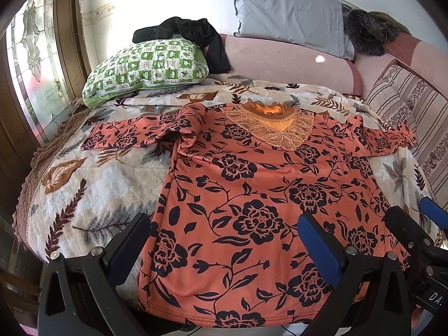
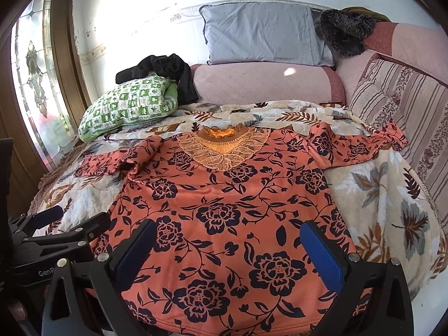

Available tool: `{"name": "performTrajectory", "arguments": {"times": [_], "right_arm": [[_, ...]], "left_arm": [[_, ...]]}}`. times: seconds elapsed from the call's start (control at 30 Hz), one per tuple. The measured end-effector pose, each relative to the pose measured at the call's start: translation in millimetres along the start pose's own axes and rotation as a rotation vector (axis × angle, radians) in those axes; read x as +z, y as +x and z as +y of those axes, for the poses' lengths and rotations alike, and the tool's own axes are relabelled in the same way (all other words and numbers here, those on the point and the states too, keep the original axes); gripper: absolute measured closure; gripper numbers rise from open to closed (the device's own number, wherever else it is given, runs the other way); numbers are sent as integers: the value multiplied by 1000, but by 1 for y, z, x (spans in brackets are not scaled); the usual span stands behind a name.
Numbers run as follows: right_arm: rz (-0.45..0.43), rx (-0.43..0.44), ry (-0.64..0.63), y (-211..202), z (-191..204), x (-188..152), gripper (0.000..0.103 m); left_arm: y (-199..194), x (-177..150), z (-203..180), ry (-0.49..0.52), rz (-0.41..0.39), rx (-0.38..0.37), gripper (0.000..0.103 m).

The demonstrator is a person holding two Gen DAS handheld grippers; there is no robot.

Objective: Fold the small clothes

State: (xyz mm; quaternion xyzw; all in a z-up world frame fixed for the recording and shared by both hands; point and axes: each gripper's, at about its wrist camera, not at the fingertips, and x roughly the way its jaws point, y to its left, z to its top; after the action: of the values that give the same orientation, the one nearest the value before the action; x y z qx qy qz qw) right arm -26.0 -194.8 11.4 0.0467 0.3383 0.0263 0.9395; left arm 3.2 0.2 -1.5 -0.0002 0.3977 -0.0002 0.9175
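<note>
While both grippers are hovering at the hem:
Shirt (image 1: 252, 196): lying flat on the bed (image 1: 92, 184), collar pointing away.
Left gripper (image 1: 224, 240): jaws apart, nearer the left sleeve (image 1: 126, 137).
Right gripper (image 2: 228, 249): jaws apart, empty.

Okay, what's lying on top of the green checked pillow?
A crumpled black garment lies on the green checked pillow, one end hanging off its right side. The pillow's top beneath it is hidden.

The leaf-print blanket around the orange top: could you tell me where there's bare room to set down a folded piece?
Bare leaf-print blanket lies between the orange top and the striped cushion; another patch lies below the left sleeve. It is crowded by the green pillow and black garment.
</note>
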Motion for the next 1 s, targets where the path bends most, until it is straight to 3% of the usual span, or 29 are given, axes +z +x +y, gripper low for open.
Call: {"name": "performTrajectory", "arguments": {"times": [1.0], "right_arm": [[-10,-21,1,-2,-1,-1,0]], "left_arm": [[-1,-1,6,-14,-3,3,0]]}}
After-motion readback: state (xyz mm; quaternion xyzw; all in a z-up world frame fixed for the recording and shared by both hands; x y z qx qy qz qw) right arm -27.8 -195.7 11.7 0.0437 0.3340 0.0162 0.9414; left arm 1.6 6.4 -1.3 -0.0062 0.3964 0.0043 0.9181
